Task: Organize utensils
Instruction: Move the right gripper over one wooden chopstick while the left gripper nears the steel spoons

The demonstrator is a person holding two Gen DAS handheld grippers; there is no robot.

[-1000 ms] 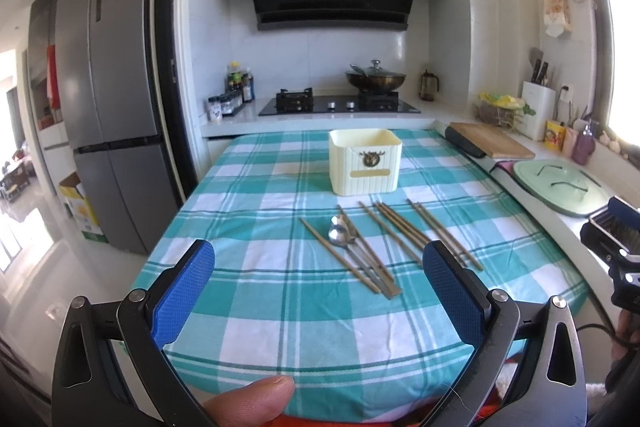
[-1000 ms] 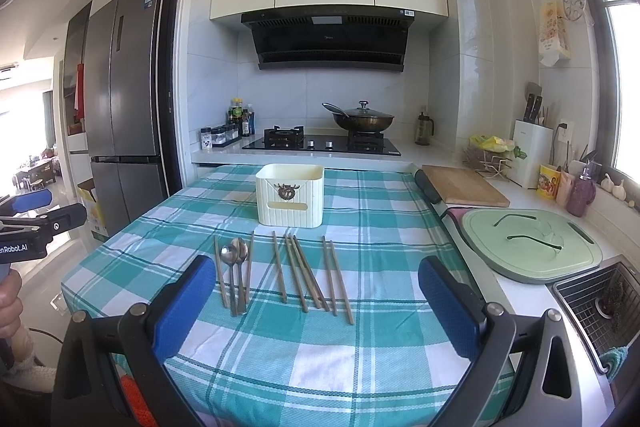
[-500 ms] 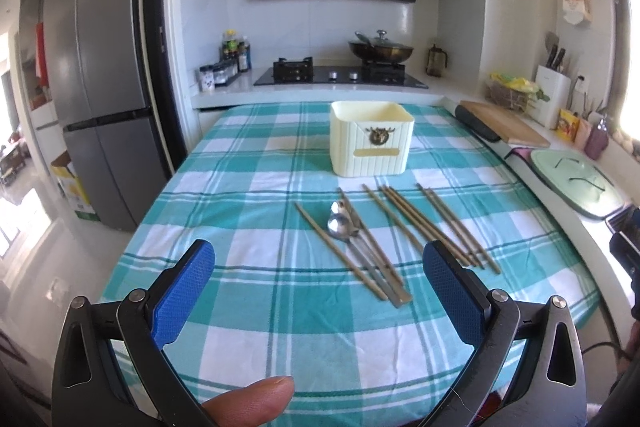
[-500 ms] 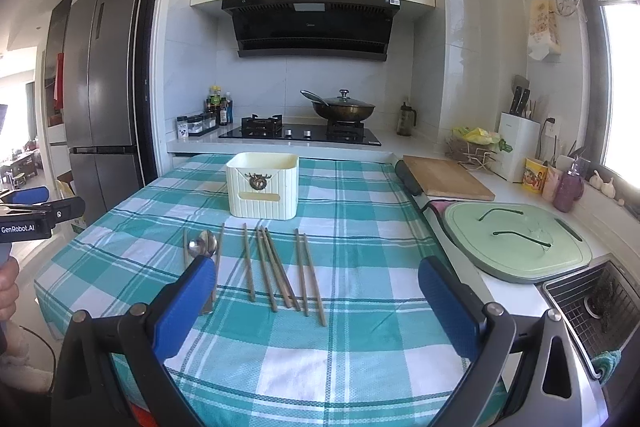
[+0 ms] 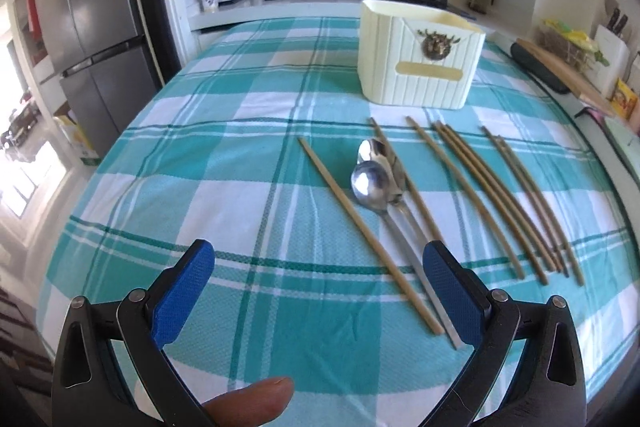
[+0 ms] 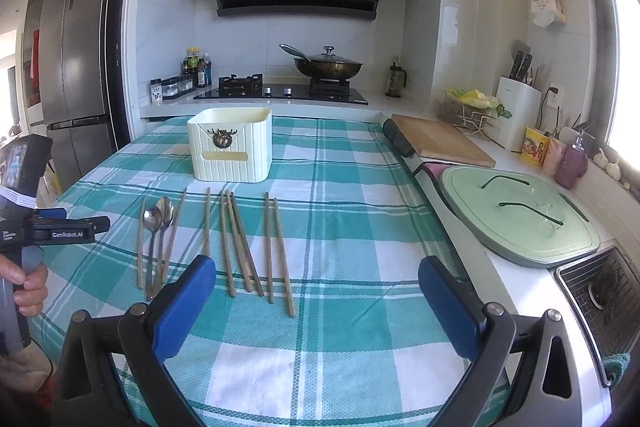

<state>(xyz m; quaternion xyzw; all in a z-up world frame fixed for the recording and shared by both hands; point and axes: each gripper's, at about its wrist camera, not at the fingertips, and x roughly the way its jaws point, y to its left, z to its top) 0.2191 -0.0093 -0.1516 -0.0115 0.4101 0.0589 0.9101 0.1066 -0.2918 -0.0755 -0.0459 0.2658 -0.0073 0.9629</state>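
1. Left gripper (image 5: 318, 273) has dropped in close — jaws wide, empty; spoons (image 5: 374, 179) and chopsticks (image 5: 472, 191) just ahead, its right pad over handle ends.
2. Right gripper (image 6: 316, 291) wide, empty, hanging back; holder box (image 6: 231, 147) beyond utensils — pickup prob. next.

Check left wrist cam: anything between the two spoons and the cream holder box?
Only bare checked tablecloth between the spoons and the holder box, except one chopstick tip beside the spoon bowls reaching toward the box.

Each hand-held gripper (image 5: 318, 263) (image 6: 316, 277) — black plastic arms, silver screws, textured blue pads (image 5: 450, 293); bare thumb (image 5: 250, 401) below.
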